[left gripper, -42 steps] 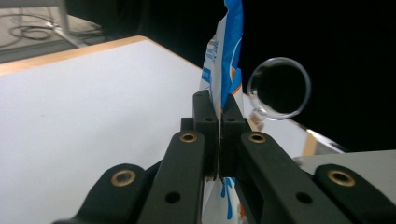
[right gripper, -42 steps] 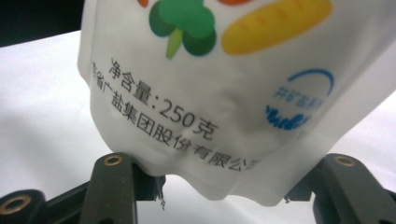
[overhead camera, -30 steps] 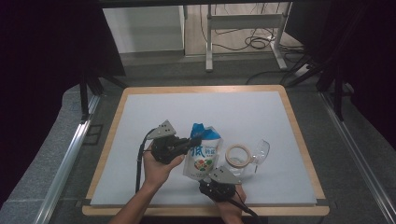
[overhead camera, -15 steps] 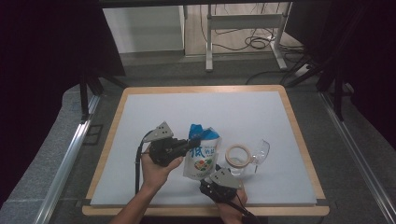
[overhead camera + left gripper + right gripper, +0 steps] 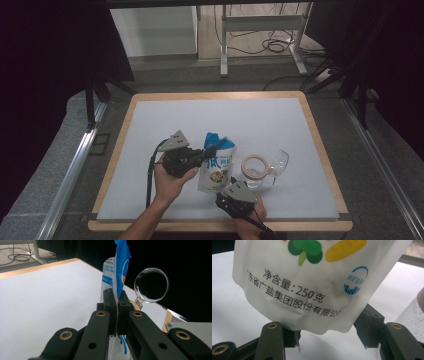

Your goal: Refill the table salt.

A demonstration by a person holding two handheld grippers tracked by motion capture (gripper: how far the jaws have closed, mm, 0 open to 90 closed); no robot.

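The left gripper (image 5: 117,303) has its jaws pinched tight on the upper edge of a white-and-blue pouch (image 5: 117,270), holding the bag upright above the white table (image 5: 165,125). The right gripper (image 5: 329,336) sits at the pouch's bottom edge with its jaws half open; the pouch's lower corner hangs between the fingers (image 5: 369,325), the bag against the left one and clear of the right. Its jaws have just been closing a little. Just beyond the left gripper's tips, past the pouch, a clear glass (image 5: 151,285) lies on its side, with a roll of tape (image 5: 256,166) touching it.
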